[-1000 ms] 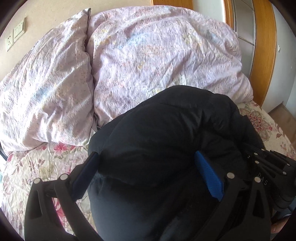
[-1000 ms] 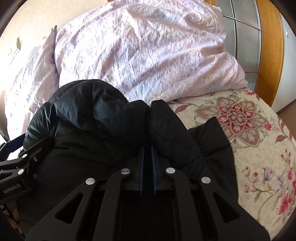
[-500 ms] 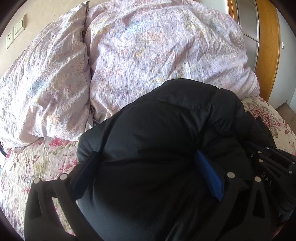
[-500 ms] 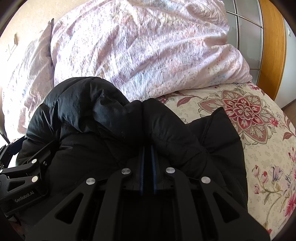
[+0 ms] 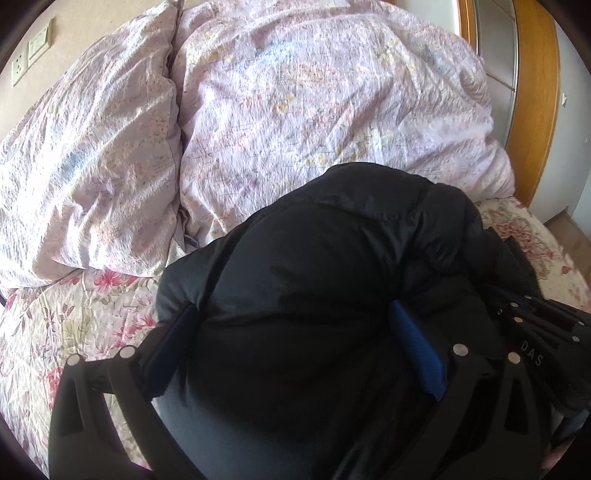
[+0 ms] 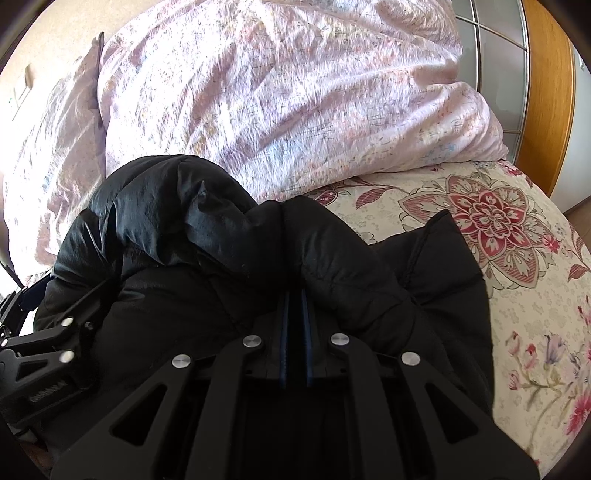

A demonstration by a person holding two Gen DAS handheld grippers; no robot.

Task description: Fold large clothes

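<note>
Item: black puffer jacket [image 5: 314,295] on floral bed sheet [image 6: 517,295]. My right gripper [image 6: 295,295] pinches its fabric; my left gripper [image 5: 291,332] spans a thick fold, jaws wide.

Bed with floral sheet [image 6: 524,295], cream ground, red and pink blooms. Two crumpled pale-lilac pillows [image 5: 85,166] and [image 5: 325,110] lay side by side at its head. Beige wall [image 5: 74,22] carried a socket and switch plate [image 5: 31,55]. Orange wooden frame [image 6: 546,92] held grey panels. Daylight was bright.
</note>
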